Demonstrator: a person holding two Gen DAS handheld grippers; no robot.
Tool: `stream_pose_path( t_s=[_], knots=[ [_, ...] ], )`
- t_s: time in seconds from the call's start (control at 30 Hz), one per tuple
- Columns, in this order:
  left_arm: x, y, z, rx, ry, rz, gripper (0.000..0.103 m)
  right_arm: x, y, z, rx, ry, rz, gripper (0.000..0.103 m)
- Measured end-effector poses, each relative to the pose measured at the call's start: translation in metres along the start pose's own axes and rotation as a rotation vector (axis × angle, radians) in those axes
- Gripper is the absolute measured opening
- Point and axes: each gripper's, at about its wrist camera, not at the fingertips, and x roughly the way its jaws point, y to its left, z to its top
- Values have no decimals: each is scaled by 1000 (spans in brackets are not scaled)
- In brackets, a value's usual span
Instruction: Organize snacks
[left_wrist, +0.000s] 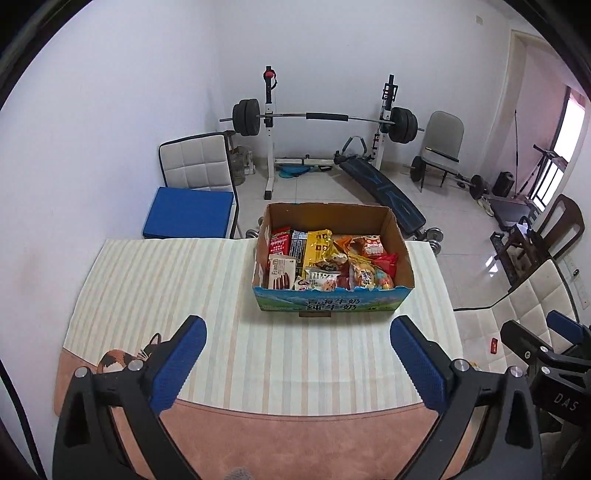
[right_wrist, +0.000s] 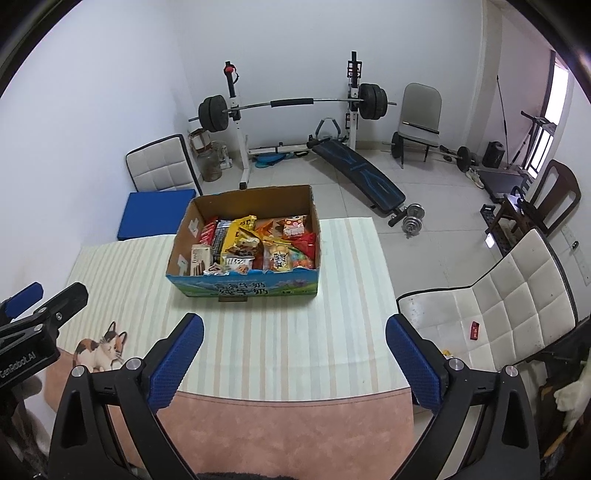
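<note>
An open cardboard box (left_wrist: 400, 243) (right_wrist: 184, 229) stands at the far side of a striped tablecloth (left_wrist: 155, 288) (right_wrist: 347, 295). It is filled with several snack packs: a yellow bag (left_wrist: 319, 245) (right_wrist: 238, 230), a biscuit box (left_wrist: 281, 272) (right_wrist: 199, 260), red and orange packets (left_wrist: 373, 247) (right_wrist: 293, 225). My left gripper (left_wrist: 298, 363) hovers over the near part of the cloth, open, with nothing between its blue pads. My right gripper (right_wrist: 294, 360) hangs beside it, open and empty too. Each gripper shows at the edge of the other's view.
A white quilted chair (right_wrist: 495, 314) with a small red item on its seat stands right of the table. A chair with a blue cushion (left_wrist: 188, 214) is at the far left. A barbell rack (left_wrist: 325, 118), a sit-up bench (right_wrist: 354, 166) and dumbbells lie beyond.
</note>
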Motion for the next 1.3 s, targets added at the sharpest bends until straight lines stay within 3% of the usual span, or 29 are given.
stream_pose_path(
  t_s=[0.63,1.3],
  knots=[
    [59,-11,15,8,-19,61,102,55,-6,30,-10,-45,-83,102],
    [69,-24,19,23,-31,71,102,73,0,38,-12,-66,-85,102]
  ],
)
